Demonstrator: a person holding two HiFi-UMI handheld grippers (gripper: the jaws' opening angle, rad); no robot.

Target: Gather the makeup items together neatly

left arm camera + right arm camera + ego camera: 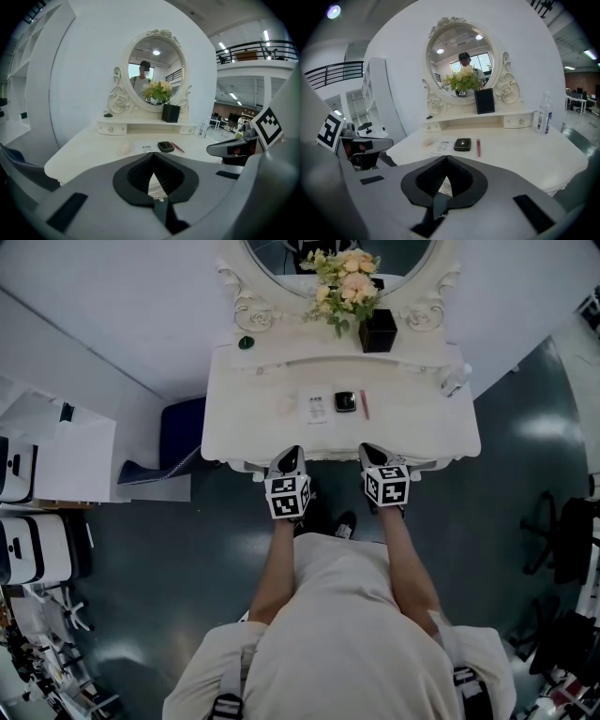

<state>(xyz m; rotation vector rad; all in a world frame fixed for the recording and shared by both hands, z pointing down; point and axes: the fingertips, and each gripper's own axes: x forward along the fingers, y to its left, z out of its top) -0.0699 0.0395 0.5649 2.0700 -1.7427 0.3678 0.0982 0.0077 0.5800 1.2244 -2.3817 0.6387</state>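
Left gripper and right gripper are held side by side at the near edge of the vanity table, short of the items. Both sets of jaws are pressed together with nothing pinched. Only tabletop is seen past the tips in both gripper views.

Makeup items are laid in a loose row mid-table, ahead of the grippers. A pale round puff sits at left (faint, identity not certain). Next come a white card, a black compact just beside it, and a red stick just right of the compact.

Judged: gathering not yet begun, this is the approach.
- Jaws should be spread before anything is reached.
- The compact is best used as the anchor, with outliers brought to it.
- The stick is thin and may roll, so it should be pinched across its middle and set down parallel to the compact.
- The card is flat, so it is better slid than lifted.

Farther back: clear bottle at the right edge, small green object on the shelf, black vase with flowers, mirror. Whether the bottle and the green object count as makeup can't be told.
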